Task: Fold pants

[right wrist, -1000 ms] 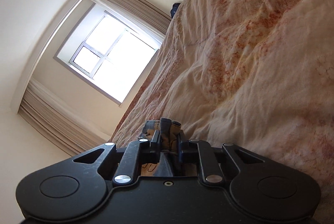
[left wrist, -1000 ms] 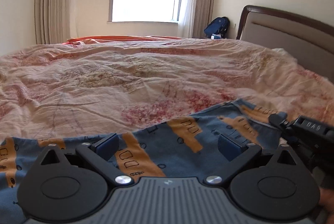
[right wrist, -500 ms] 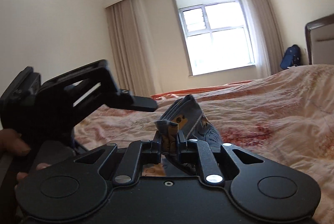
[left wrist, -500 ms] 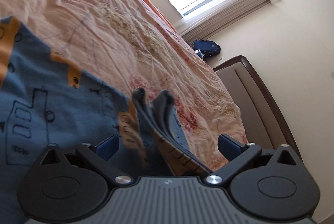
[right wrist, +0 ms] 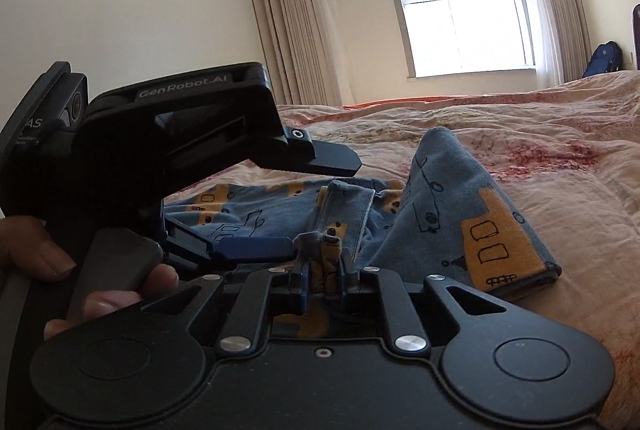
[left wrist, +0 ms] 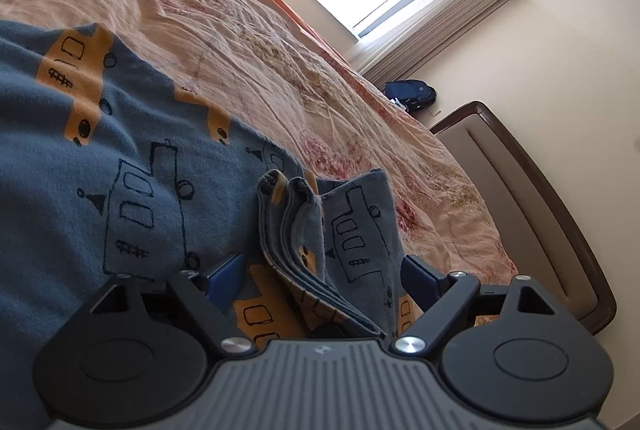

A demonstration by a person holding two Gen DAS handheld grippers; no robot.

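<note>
step: mid-fold | right gripper (right wrist: 322, 270) clamps pants (left wrist: 120, 169) hem; left gripper (left wrist: 320, 274) spread around cuff layers, not pinching | next: close left

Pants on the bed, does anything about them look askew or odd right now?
Yes. The pants lie bunched, not flat: one end stands up in a peak, and the right gripper is shut on a crumpled wad of hem. The left gripper is open around stacked edges.
</note>
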